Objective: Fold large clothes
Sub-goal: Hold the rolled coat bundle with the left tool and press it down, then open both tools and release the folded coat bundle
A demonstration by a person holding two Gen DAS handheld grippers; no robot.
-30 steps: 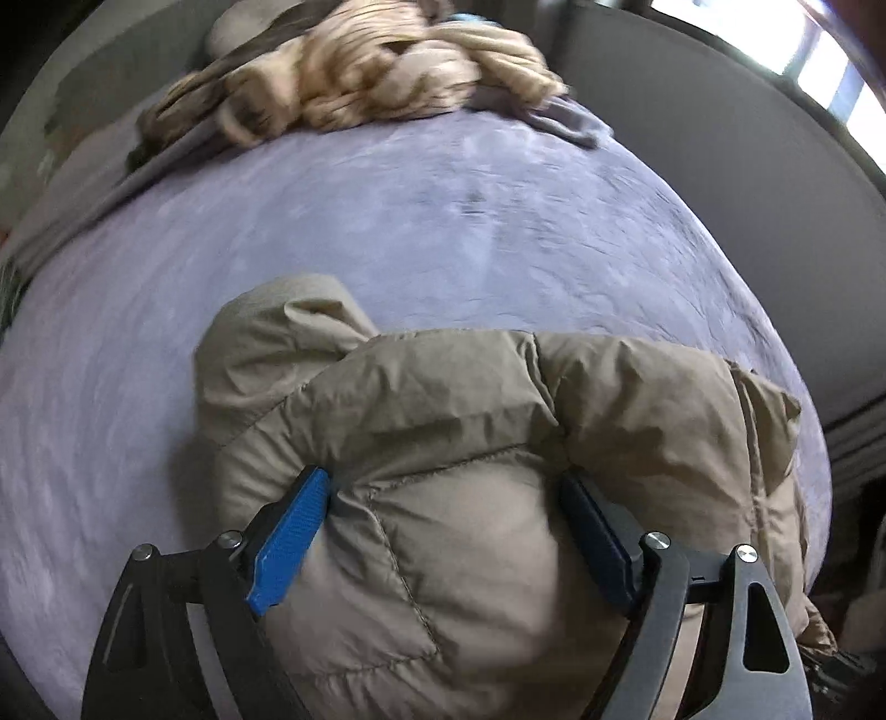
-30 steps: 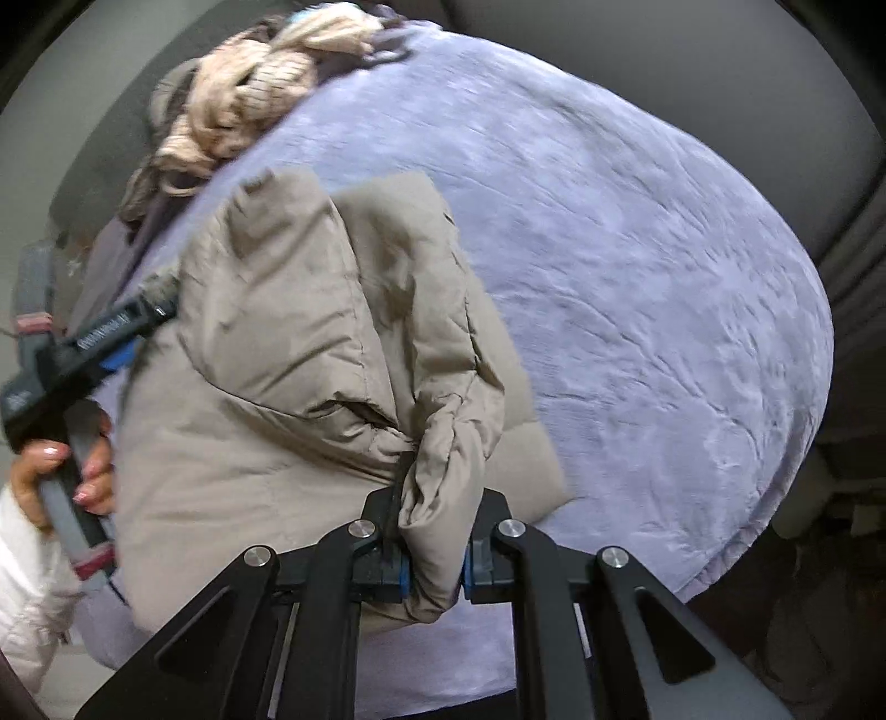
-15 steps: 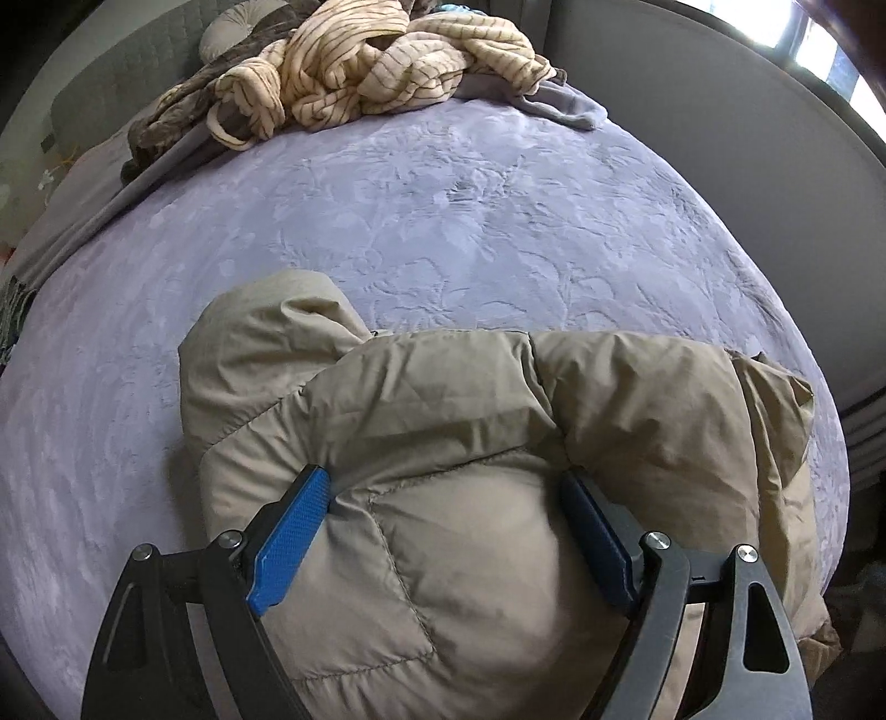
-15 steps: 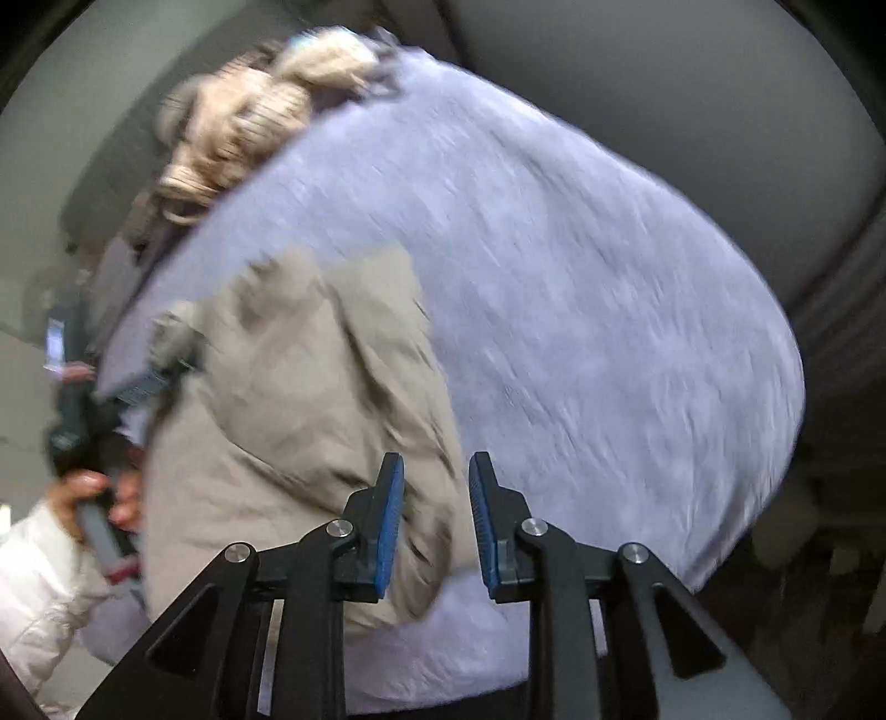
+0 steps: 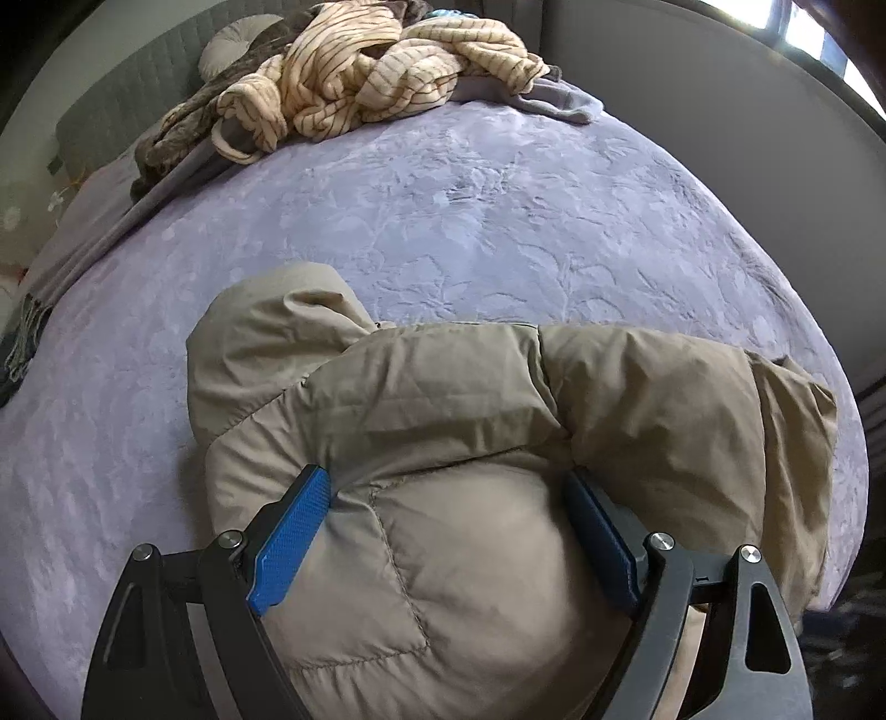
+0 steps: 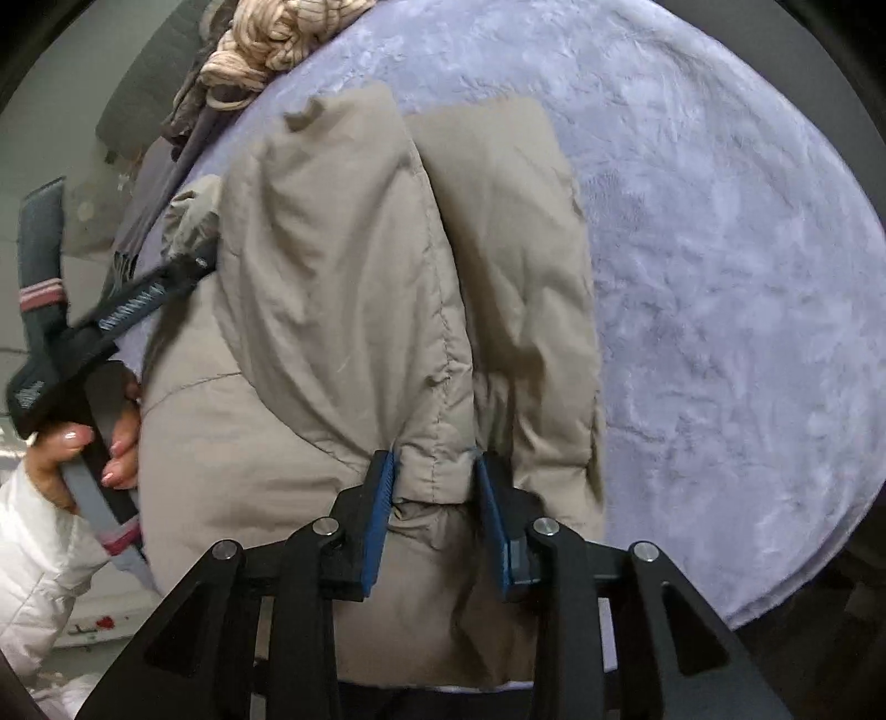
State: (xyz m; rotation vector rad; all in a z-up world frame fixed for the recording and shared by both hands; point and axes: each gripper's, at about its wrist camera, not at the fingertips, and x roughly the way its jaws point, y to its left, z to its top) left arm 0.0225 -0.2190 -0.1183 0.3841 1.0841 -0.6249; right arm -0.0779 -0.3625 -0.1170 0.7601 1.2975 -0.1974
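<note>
A beige puffer jacket (image 5: 454, 421) lies partly folded on the purple bedspread (image 5: 470, 210); it also shows in the right wrist view (image 6: 343, 266). My left gripper (image 5: 448, 493) is open wide, its blue pads pressed against both sides of a puffy part of the jacket. My right gripper (image 6: 434, 471) is open, its jaws apart around a ridge of jacket fabric near the bed's front edge. The left gripper (image 6: 99, 327) and the hand holding it show at the left of the right wrist view.
A pile of cream striped cloth (image 5: 365, 72) and dark clothes lies at the far end of the bed, also seen in the right wrist view (image 6: 271, 39). A grey headboard (image 5: 133, 94) stands behind it. The bed edge drops off at right (image 6: 819, 559).
My right gripper let go of the jacket fold, opened, and moved in over a jacket ridge. The left gripper stayed in place, open against the jacket.
</note>
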